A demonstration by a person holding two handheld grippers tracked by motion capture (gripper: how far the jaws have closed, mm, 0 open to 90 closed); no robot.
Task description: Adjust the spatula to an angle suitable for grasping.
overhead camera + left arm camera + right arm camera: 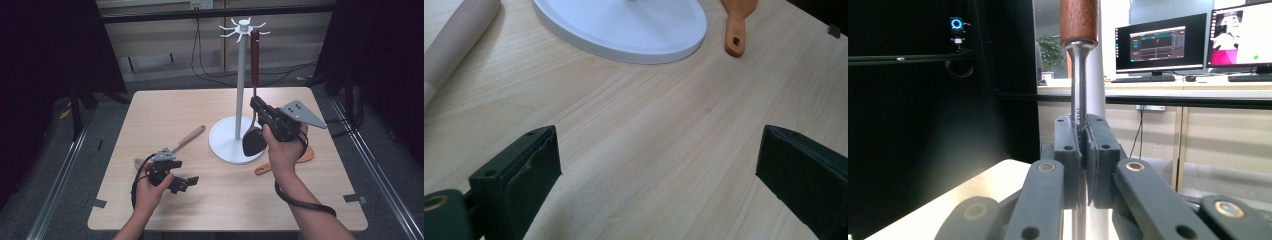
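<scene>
Nearest us, our right gripper [1082, 150] has its jaws clamped on the spatula's [254, 100] thin metal shank, hanging beside the white rack [240, 85]. Stiff, light and slick, we judge; grip just below the wooden handle. Left gripper [182, 183]: jaws apart over the surface [664, 130].

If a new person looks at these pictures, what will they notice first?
Probably the tall white stand with hooks at the table's far middle, where the right gripper clamps the metal shank of a black spatula with a brown wooden handle. Near the front left, the left gripper hovers open above the wooden table.
</scene>
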